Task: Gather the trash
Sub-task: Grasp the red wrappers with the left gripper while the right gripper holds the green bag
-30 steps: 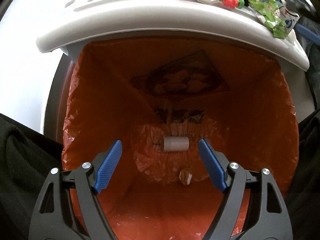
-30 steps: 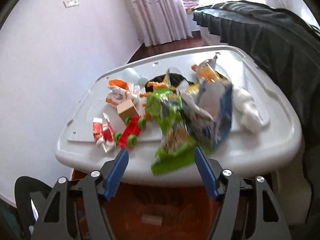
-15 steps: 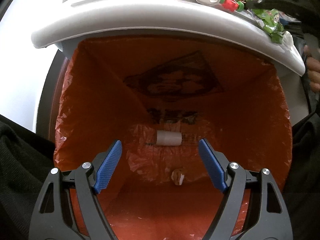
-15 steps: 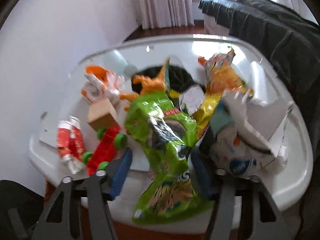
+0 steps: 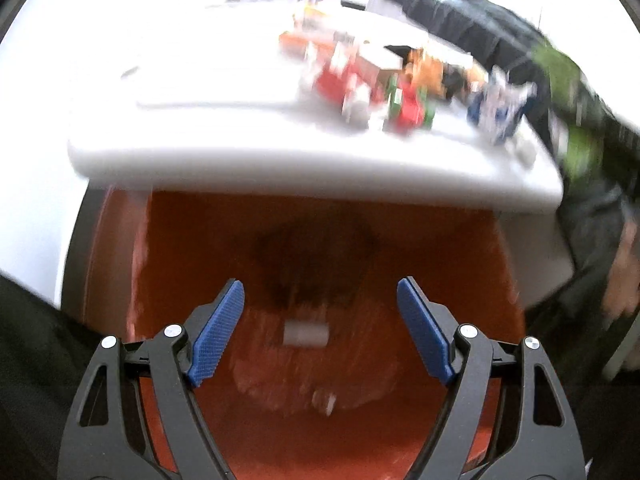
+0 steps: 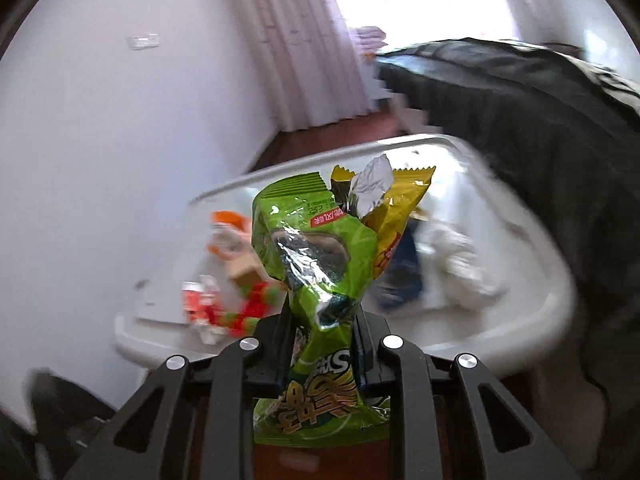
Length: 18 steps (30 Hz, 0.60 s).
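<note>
My right gripper (image 6: 324, 332) is shut on a crumpled green snack bag (image 6: 316, 256) and holds it up in front of the white table (image 6: 520, 320); a yellow wrapper (image 6: 404, 208) sticks up behind the bag. From the left wrist view the green bag (image 5: 576, 120) is at the far right, above the table edge. My left gripper (image 5: 320, 328) is open and empty over the orange-lined bin (image 5: 460, 252), which holds a white cylinder (image 5: 306, 332) and a small scrap (image 5: 324, 400).
On the white table (image 5: 240, 160) lie red-and-white wrappers (image 5: 344, 80), a red and green toy (image 5: 408, 108), a blue-and-white packet (image 5: 496, 108) and white tissue (image 6: 460, 264). A dark couch (image 6: 540, 120) stands behind; curtains (image 6: 304, 40) at the back.
My right gripper has closed on the green bag and lifted it off the table. My left gripper has tilted up, so more of the table top shows.
</note>
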Each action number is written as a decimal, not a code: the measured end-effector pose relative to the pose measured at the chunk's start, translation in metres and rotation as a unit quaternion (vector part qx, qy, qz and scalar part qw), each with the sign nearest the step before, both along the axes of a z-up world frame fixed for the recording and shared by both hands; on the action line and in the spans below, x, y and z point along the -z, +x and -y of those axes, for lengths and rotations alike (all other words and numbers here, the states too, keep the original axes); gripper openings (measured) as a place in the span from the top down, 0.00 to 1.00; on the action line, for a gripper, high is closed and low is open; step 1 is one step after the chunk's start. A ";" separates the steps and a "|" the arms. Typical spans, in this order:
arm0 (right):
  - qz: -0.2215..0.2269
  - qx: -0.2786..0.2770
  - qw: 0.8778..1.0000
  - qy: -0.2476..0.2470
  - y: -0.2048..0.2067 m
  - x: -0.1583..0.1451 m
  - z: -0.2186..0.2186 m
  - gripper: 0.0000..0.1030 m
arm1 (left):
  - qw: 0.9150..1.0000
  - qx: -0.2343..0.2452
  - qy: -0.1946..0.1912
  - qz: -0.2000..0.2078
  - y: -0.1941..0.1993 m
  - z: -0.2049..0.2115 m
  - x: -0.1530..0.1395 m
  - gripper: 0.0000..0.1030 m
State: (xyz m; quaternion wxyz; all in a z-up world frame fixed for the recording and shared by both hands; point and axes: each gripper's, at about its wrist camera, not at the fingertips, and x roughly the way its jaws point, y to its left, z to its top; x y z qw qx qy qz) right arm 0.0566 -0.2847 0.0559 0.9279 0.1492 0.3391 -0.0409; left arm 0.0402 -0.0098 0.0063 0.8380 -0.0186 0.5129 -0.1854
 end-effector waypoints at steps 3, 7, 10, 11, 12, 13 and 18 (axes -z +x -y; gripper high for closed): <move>0.007 0.013 1.000 0.018 0.007 0.000 0.010 0.77 | 0.999 -0.033 -0.024 0.005 0.034 0.013 -0.018 0.19; 0.009 0.018 0.999 0.050 0.009 0.001 0.021 0.77 | 0.997 -0.070 -0.038 0.012 0.081 0.042 -0.034 0.19; 0.011 0.015 0.998 0.059 0.010 -0.002 0.023 0.76 | 0.996 -0.089 -0.023 0.009 0.107 0.059 -0.035 0.19; 0.014 0.014 0.998 0.060 0.009 -0.004 0.024 0.76 | 0.995 -0.094 -0.021 0.005 0.115 0.063 -0.033 0.19; 0.018 0.012 0.998 0.063 0.006 -0.006 0.023 0.76 | 0.995 -0.100 -0.019 0.001 0.122 0.065 -0.030 0.19; 0.021 0.011 0.998 0.066 0.005 -0.007 0.026 0.76 | 0.994 -0.110 -0.012 -0.005 0.129 0.068 -0.025 0.19; 0.023 0.013 0.995 0.098 -0.001 -0.008 0.033 0.76 | 0.990 -0.139 0.020 -0.021 0.150 0.074 -0.006 0.19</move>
